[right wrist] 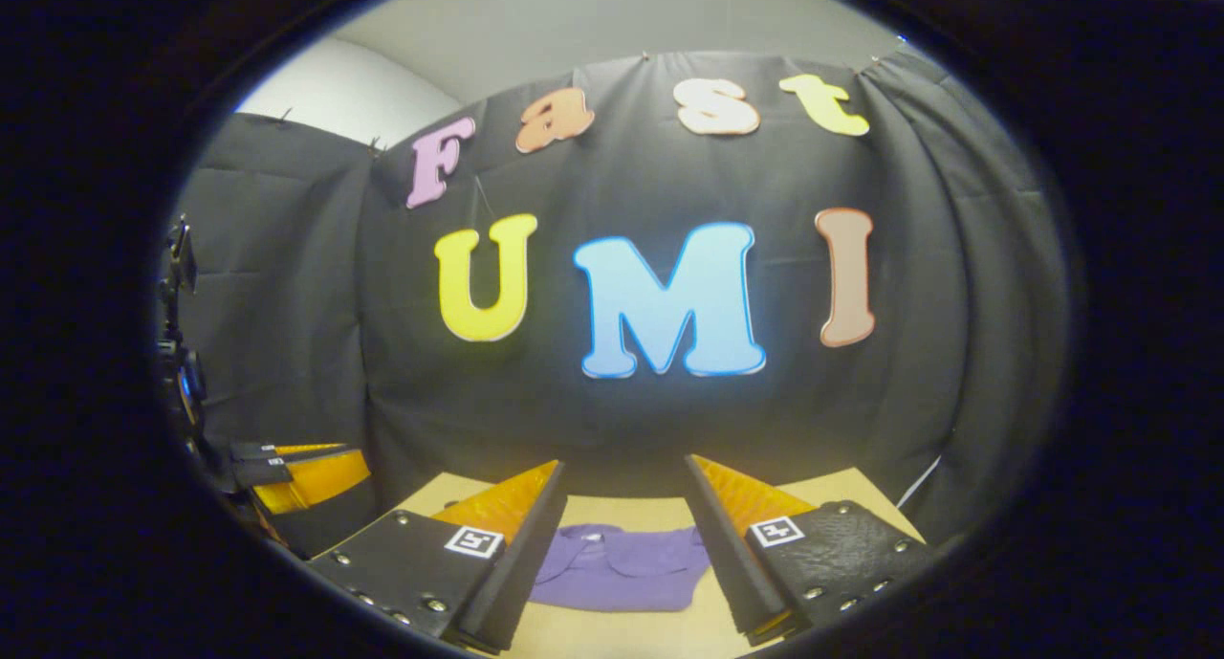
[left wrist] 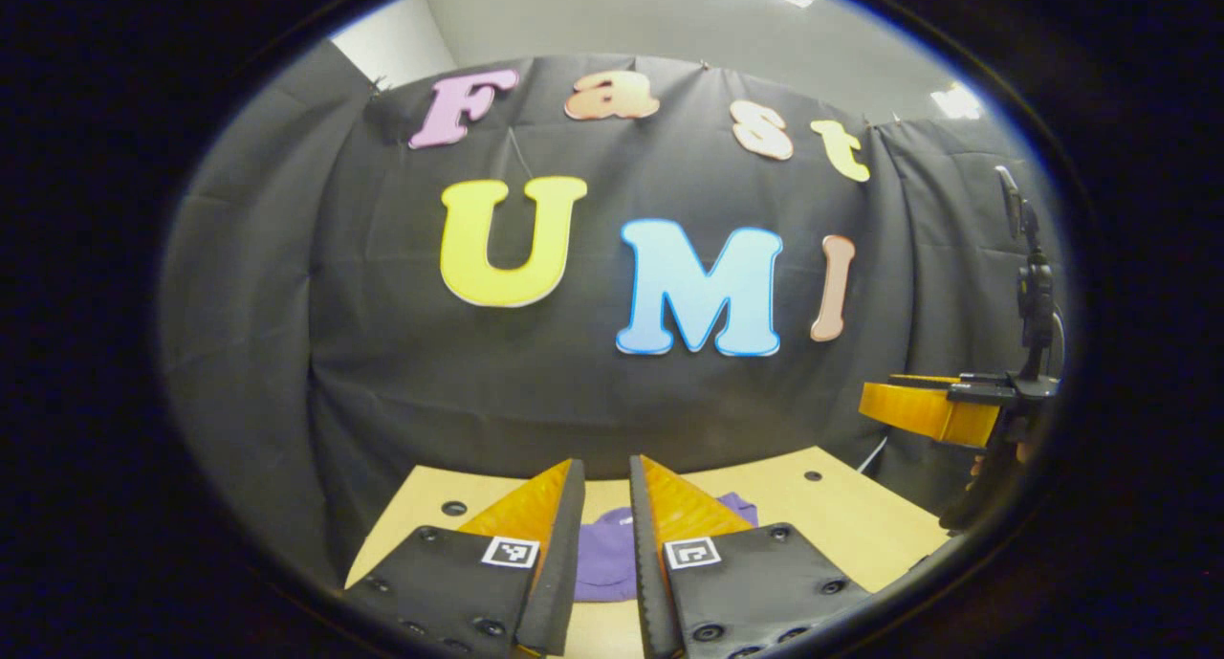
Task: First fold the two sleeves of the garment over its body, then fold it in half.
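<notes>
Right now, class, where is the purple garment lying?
The purple garment lies on the wooden table in front of the black cloth wall; in the right gripper view it shows between that gripper's two fingers, and likewise in the left gripper view.

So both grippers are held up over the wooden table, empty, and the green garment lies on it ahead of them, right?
Not quite: the garment is purple, not green, as the right gripper view shows. The rest holds: the left gripper and right gripper are up over the wooden table, empty, with the garment ahead of them.
</notes>
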`<state>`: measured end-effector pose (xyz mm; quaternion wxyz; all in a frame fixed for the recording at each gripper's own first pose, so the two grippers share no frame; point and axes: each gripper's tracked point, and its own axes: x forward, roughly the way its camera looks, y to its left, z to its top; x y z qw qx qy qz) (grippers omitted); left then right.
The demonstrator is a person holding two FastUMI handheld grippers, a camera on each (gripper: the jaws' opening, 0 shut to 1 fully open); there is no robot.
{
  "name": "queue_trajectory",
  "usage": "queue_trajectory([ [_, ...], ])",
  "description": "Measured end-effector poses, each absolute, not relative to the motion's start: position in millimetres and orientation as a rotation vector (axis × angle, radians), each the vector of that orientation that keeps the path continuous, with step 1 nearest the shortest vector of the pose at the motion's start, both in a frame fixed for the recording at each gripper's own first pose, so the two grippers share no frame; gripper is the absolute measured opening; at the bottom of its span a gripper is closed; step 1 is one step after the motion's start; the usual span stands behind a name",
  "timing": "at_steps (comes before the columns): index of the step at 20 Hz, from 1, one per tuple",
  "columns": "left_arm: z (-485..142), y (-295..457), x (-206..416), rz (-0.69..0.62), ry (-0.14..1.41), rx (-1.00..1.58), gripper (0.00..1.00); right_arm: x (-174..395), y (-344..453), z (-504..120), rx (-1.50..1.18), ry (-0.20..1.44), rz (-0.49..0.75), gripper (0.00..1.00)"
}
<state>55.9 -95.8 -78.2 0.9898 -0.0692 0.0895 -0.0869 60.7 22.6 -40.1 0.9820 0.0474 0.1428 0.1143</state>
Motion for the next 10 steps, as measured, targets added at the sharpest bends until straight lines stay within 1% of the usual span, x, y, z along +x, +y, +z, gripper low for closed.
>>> queue_trajectory([
  [3, -64, -92, 35, -0.146, 0.130, -0.125, 0.34, 48, 20, -23, 0.078, 0.215, 0.188, 0.79],
  [6, -52, -97, 26, -0.168, 0.104, -0.079, 0.65, 40, 16, -21, 0.052, 0.197, 0.164, 0.80],
  [7, -49, -100, 25, -0.170, 0.095, -0.061, 0.78, 39, 16, -20, 0.054, 0.198, 0.158, 0.80],
  [9, -45, -107, 23, -0.180, 0.084, -0.052, 0.80, 38, 8, -17, 0.063, 0.187, 0.136, 0.80],
  [10, -43, -110, 20, -0.185, 0.078, -0.056, 0.82, 35, 2, -15, 0.072, 0.178, 0.127, 0.80],
])
